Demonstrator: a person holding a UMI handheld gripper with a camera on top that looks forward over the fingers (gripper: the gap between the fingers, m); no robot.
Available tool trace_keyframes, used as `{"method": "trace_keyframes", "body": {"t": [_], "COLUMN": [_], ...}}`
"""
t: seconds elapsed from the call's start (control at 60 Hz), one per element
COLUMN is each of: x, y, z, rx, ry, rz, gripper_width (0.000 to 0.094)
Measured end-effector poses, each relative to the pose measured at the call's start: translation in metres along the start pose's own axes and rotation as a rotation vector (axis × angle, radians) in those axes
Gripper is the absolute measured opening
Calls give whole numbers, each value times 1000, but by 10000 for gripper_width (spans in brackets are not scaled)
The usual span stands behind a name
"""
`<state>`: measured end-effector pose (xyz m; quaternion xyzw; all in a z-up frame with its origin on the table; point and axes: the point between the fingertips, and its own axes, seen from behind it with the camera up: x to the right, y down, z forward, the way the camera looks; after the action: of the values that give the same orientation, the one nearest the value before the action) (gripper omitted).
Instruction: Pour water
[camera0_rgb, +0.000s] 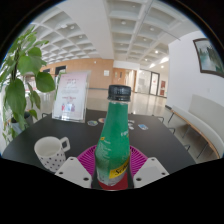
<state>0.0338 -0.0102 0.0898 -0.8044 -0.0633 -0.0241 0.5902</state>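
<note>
Upright capped green bottle (116, 140), dotted mug (51, 152) beside

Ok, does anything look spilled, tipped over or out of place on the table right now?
Nothing stands out. The green bottle stands upright with its cap on, held between the fingers. The white dotted cup sits upright beside it on the dark table, with no spill visible. The standing sign behind looks upright too.
</note>
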Motion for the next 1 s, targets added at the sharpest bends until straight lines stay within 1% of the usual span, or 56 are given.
{"method": "trace_keyframes", "body": {"t": [0.067,0.083,0.1,0.117,0.167,0.2,0.233,0.25,0.283,0.3,0.333,0.35,0.383,0.417,0.483,0.6,0.817,1.0], "x": [5,7,7,4,7,2,2,2,7,6,3,0,3,2,8,2,-4,-16], "y": [28,27,20,21,20,23,21,24,22,24,29,31,30,30,29,28,21,11], "z": [5,5,5,6,5,2,3,4,7,6,3,1,-3,-10,-28,-69,-183,-265], "rx": [-36,-18,24,20,46,37,43,27,22,4,-34,-47,-59,-71,-94,-109,-123,-107], "ry": [3,4,3,9,14,16,17,17,17,19,17,12,1,3,34,63,105,93], "rz": [-6,-9,-6,-9,6,10,15,17,19,21,29,36,51,62,60,80,85,71], "gripper_width": [422,429,419,423,423,441,499,506,557,575,657,752,877,836,860,858,855,859]}}
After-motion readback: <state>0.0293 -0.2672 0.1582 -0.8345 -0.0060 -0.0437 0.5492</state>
